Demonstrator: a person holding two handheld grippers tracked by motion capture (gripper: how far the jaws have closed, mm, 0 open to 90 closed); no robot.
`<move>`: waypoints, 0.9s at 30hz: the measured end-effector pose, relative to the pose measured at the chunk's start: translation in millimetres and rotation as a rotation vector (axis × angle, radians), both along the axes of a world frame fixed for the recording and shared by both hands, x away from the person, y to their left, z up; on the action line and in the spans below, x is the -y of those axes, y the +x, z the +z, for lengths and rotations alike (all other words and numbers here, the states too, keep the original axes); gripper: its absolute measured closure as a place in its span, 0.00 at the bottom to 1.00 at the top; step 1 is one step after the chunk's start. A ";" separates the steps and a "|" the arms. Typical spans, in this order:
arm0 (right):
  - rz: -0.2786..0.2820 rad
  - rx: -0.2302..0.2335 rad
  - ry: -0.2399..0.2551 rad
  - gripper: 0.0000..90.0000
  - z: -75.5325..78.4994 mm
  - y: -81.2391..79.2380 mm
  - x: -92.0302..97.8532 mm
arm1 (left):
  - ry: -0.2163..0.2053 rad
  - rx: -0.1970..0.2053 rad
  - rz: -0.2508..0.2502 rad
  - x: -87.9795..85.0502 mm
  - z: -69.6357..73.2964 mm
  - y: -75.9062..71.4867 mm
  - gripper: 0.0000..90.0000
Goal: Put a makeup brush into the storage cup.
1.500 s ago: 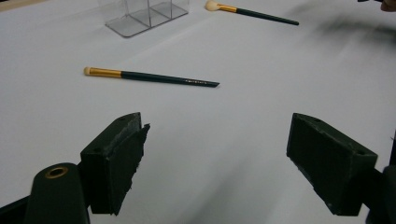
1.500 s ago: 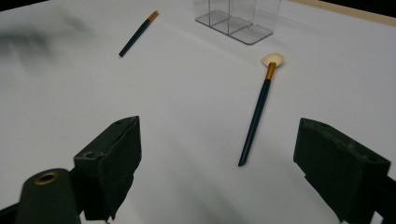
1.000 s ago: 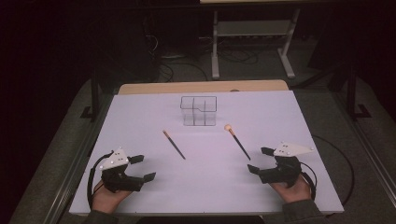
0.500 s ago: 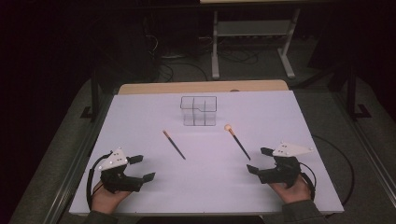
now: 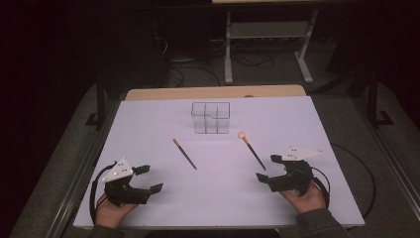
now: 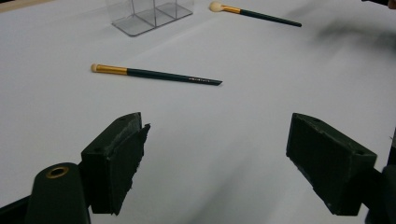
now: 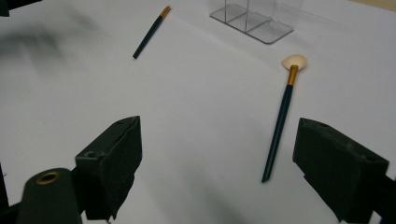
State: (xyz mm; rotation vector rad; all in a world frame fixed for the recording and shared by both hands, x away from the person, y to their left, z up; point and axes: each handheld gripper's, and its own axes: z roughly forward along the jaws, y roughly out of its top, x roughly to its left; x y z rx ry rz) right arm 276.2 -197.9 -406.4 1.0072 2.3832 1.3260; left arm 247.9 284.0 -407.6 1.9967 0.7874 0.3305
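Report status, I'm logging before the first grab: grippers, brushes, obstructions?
Left gripper open, right gripper open, both empty. Two brushes flat on the table, clear organizer behind. Nothing in the way.

1. Table [image 5: 148, 124]: white top, wooden strip along the far edge.
2. Clear divided organizer [image 5: 211, 118]: upright, far centre.
3. Slim makeup brush [image 5: 184, 153]: lying flat, left of centre.
4. Round-headed makeup brush [image 5: 251, 149]: lying flat, right of centre, pale head toward the organizer.
5. Left gripper [image 5: 147, 178]: near left corner, jaws apart, holding nothing.
6. Right gripper [image 5: 268, 168]: near right, jaws apart, just beside the round-headed brush's handle end.
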 end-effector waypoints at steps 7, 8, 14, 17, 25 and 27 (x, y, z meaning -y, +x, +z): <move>0.034 -0.028 -0.019 0.17 13.2 10.9 -16.2 | 0.011 0.005 -0.013 1.7 0.0 -0.5 0.20; 0.034 -0.028 -0.019 0.17 13.2 10.9 -16.2 | 0.011 0.005 -0.013 1.7 0.0 -0.5 0.20; 0.070 -0.036 -0.030 0.19 28.2 17.7 -30.8 | 0.013 0.011 -0.008 1.0 0.5 -1.0 0.20; 0.085 -0.027 -0.044 0.19 35.7 21.2 -39.5 | -0.002 0.012 -0.002 0.3 0.6 -0.5 0.20; 0.120 -0.036 -0.053 0.19 46.2 31.4 -56.3 | -0.001 0.008 0.000 -1.2 0.9 0.0 0.20; 0.125 -0.045 -0.058 0.19 48.2 33.9 -59.4 | 0.005 0.012 -0.004 -2.0 1.0 0.7 0.20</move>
